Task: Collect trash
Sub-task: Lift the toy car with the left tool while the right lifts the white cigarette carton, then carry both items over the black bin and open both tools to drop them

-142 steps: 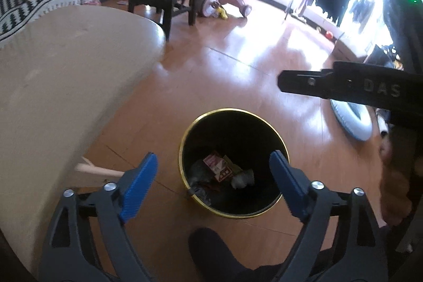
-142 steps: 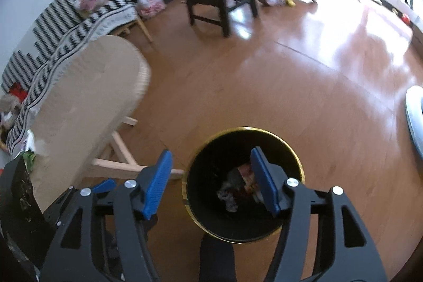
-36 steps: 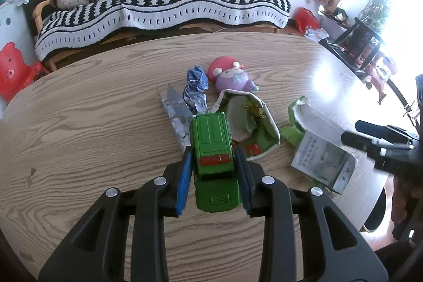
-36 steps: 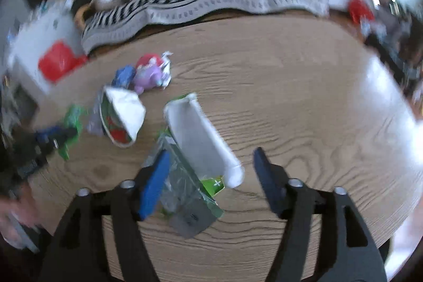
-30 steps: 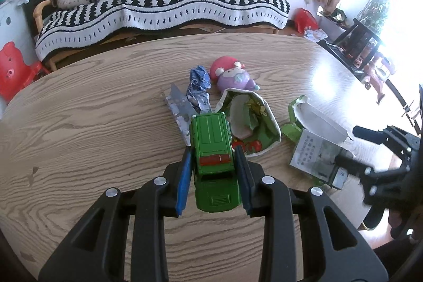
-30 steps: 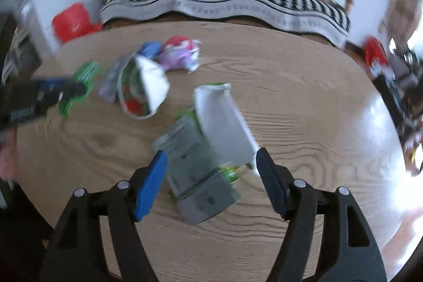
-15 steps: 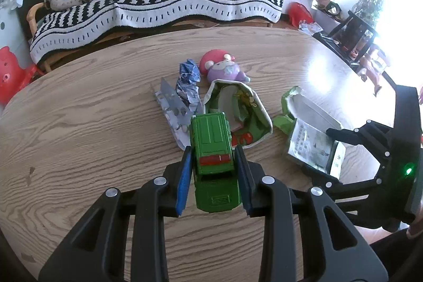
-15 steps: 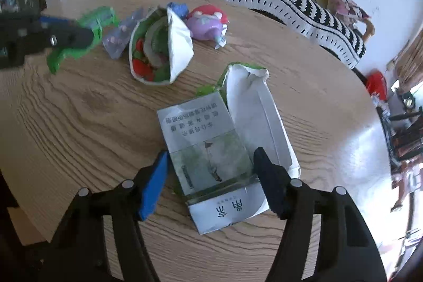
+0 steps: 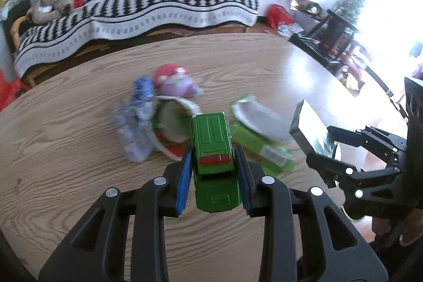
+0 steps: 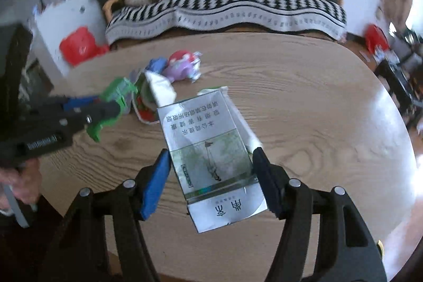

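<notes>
Since half a second ago, lifted off the wooden table (image 10: 304,102): flattened cigarette carton (image 10: 211,149), pinched in right gripper (image 10: 211,176). Clamped in left gripper (image 9: 213,173): green toy car (image 9: 214,149). Printed carton face legible only from right wrist.

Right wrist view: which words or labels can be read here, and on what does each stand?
"本公司提示 吸烟有害健康 请勿在禁烟场所吸烟": seen upside down on the flattened cigarette pack between the pads of the right hand-held gripper.
"南京": seen upside down on the same pack's end flap.
White lettering on the body of the left hand-held gripper: too blurred to read.
</notes>
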`<state>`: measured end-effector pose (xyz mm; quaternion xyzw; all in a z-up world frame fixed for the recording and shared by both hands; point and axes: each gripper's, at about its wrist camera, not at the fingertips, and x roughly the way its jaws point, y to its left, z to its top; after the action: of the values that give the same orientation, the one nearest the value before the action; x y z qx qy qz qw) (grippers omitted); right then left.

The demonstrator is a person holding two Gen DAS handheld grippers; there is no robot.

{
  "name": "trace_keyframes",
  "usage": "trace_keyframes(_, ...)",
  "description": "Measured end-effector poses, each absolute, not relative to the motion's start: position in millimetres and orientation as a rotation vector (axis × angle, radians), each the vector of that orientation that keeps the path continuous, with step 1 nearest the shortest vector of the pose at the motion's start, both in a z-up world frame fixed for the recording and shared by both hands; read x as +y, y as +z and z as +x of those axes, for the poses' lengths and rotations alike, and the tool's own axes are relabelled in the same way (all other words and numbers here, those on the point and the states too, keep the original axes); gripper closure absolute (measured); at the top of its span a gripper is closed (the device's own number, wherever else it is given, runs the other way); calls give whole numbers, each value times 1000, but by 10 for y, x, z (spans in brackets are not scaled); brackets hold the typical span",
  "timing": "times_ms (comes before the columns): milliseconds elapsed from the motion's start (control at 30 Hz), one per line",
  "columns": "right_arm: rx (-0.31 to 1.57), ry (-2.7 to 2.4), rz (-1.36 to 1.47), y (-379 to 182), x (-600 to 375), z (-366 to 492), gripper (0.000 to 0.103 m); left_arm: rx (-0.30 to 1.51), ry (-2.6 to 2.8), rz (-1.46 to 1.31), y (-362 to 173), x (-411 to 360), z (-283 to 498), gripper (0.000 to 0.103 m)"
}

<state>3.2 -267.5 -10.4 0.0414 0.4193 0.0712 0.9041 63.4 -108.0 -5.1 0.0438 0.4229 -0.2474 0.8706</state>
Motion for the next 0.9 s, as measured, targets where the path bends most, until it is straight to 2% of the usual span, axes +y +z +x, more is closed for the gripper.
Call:
trace_keyframes(500,800,-194,406,-28,-4501,-1247,40,869,-879,224,-188,-2980,-260,72)
trace_keyframes(900,835,-484,665,-458,-5779,-2345,40,921,-1193,302,-733,-4378,-1100,72)
